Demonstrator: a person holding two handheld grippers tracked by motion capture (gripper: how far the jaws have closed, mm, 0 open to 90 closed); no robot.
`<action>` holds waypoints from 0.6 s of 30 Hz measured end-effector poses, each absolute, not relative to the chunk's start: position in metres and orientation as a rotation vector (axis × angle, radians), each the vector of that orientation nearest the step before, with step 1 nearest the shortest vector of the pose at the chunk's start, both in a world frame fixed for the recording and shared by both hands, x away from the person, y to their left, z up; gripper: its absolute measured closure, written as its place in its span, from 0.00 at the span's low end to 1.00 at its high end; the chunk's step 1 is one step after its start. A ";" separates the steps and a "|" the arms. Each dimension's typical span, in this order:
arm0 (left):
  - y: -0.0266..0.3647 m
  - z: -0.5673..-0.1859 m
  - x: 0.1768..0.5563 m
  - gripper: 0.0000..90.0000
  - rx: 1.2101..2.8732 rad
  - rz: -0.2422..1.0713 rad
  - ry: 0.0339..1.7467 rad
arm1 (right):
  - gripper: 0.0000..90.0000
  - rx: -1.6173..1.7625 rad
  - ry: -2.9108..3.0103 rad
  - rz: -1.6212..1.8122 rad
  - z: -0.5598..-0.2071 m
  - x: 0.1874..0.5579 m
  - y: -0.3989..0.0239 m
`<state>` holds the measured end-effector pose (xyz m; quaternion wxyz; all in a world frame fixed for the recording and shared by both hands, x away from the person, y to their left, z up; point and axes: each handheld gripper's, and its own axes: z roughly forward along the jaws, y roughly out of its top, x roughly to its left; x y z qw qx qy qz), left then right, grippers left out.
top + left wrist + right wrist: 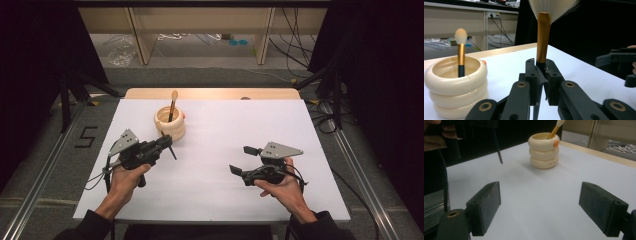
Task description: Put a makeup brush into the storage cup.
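Makeup brush (543,37), gold ferrule, dark handle, pale fanned bristles: clamped in the left gripper (165,143), jaws pressed together on the dark handle just below the ferrule. In the left gripper view the brush stands upright, bristles upward; in the high view the thin handle tip slants down toward the sheet below the jaws. The brush is held over the left half of the white sheet (225,130), just in front of the cup.

Cup (170,122): cream, ringed like three stacked hoops, small orange mark at its rim. Sits on the sheet near the far edge, left of centre. A second brush (172,105) stands inside it, leaning on the rim, rounded pale tip up.

Right gripper (243,160): over the right half of the sheet toward the near edge, well apart from the cup. Jaws wide apart, nothing between them; bare sheet under the pads (486,206).
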<state>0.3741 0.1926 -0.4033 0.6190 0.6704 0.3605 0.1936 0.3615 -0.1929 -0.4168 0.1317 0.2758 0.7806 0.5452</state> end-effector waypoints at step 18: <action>0.211 -0.387 0.404 0.92 1.577 0.517 0.885 | 0.18 0.808 2.257 1.567 -0.422 0.356 -0.197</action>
